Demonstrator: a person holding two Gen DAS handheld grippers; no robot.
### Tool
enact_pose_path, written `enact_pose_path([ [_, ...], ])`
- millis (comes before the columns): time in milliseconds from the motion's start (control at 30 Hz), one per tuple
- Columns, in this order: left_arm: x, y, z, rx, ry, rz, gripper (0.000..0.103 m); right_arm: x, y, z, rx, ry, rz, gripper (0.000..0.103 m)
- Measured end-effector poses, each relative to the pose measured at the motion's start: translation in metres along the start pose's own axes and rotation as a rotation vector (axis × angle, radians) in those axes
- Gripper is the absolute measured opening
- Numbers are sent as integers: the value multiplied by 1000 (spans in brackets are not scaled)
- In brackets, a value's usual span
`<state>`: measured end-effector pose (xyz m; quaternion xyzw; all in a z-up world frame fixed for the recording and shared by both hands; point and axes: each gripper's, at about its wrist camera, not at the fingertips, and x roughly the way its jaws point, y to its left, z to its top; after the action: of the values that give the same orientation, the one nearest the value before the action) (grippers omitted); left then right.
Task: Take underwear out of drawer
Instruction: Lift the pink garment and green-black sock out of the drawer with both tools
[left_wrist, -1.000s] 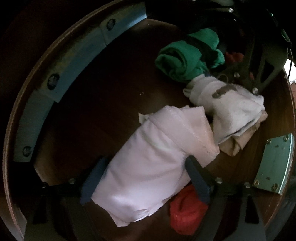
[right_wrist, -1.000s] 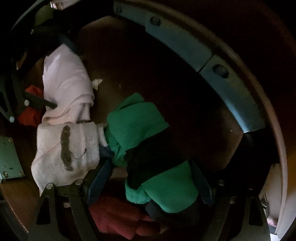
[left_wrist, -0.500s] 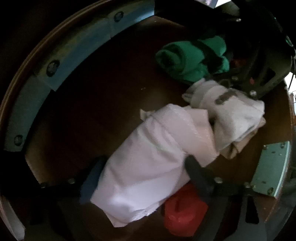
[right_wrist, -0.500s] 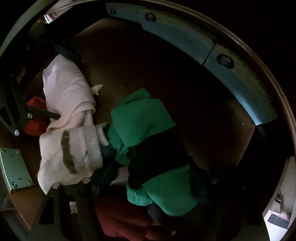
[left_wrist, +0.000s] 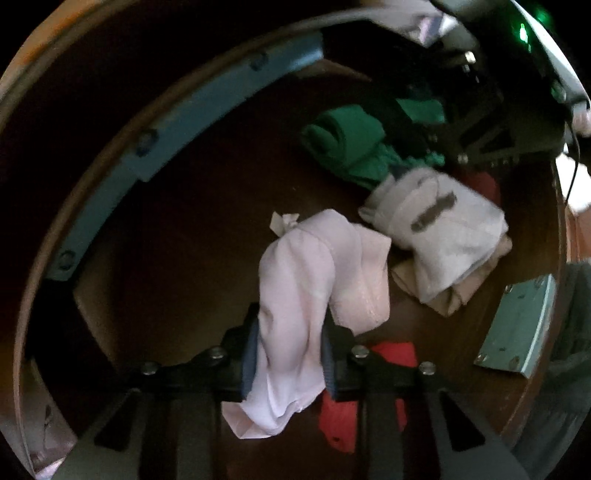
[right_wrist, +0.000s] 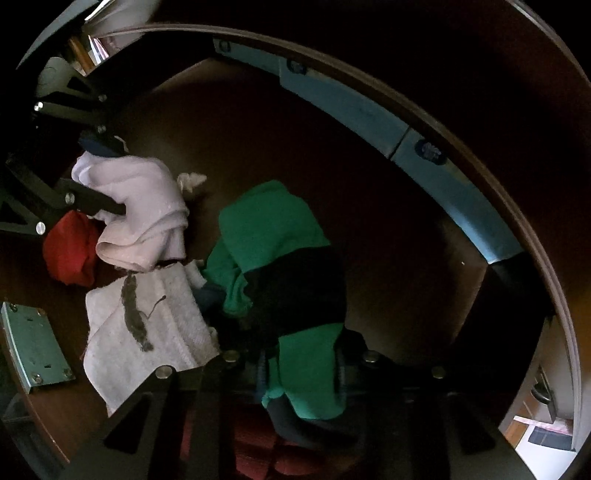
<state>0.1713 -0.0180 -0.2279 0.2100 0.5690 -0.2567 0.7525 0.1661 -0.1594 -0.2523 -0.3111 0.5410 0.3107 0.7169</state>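
Dark brown wooden drawer, pale blue metal rail along its far wall, dim interior; contents listed left to right as the left wrist view shows them.

Item one: pale pink smooth-fabric underwear, lower end bunched between the pads of the left gripper, whose jaws are closing on it; upper fold draped over, tip near the drawer floor.

Item two: small red cloth bundle, just beside and partly behind the gripper's fingers.

Item three: white towelling roll with a grey mark, resting on a beige piece.

Item four: green and black folded underwear, clamped at its near end in the right gripper, jaws pressed together on the fabric.

Step in hand: grasp, both pieces, still inside the drawer. Next move, by judgement: firm left grip, then a straight lift clear of the drawer walls without snagging the neighbours.
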Motion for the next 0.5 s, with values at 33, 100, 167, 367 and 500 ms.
enact_pose_path([
  [33,-3,2,-1,-17,-11,4,27,0,-2,1,12,-4,-10,29],
  [100,-9,4,-6,-40,-35,3,27,-4,-2,1,13,-11,-14,29],
  [167,-12,4,-9,-68,-53,7,27,-8,-2,1,29,-21,9,29],
  [367,-28,11,-23,-163,-121,1,27,-30,7,-14,73,-66,43,29],
  [500,-35,13,-32,-201,-167,39,27,-38,10,-21,123,-124,67,29],
])
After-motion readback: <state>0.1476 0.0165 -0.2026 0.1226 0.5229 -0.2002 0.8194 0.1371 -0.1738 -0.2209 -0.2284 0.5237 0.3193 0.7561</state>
